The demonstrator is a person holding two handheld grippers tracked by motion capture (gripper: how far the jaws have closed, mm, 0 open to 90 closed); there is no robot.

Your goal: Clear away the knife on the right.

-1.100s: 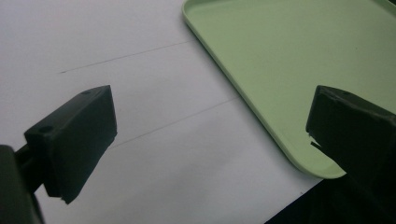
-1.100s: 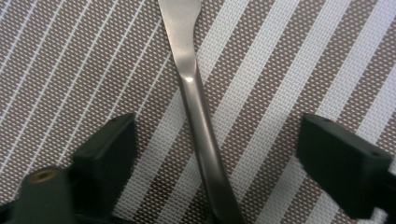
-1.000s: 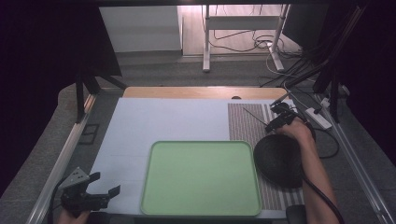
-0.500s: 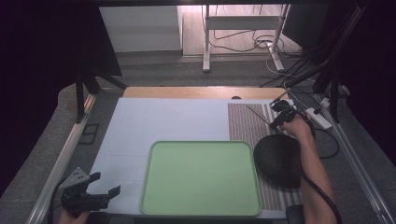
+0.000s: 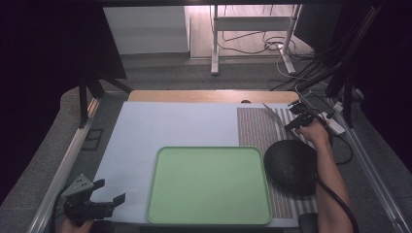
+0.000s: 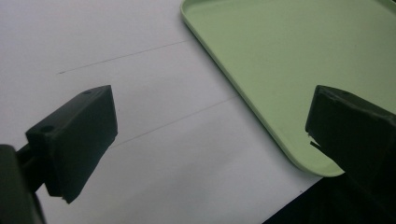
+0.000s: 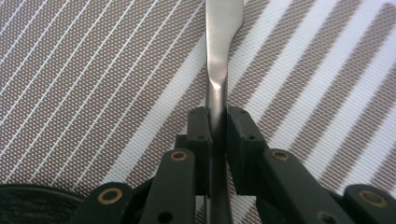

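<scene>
Metal utensil being pinched at handle by right claw, jaws just closed; long axis being pointed away from green tray, above striped mat beyond tray's far right corner. Left claw being held spread, empty, at tray's near left corner.

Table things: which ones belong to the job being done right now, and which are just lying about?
In use:
- right tool, shut on the metal knife
- striped mat beneath it

Lying about:
- green tray, bare
- black bowl, untouched
- left tool, open, holding nothing
</scene>
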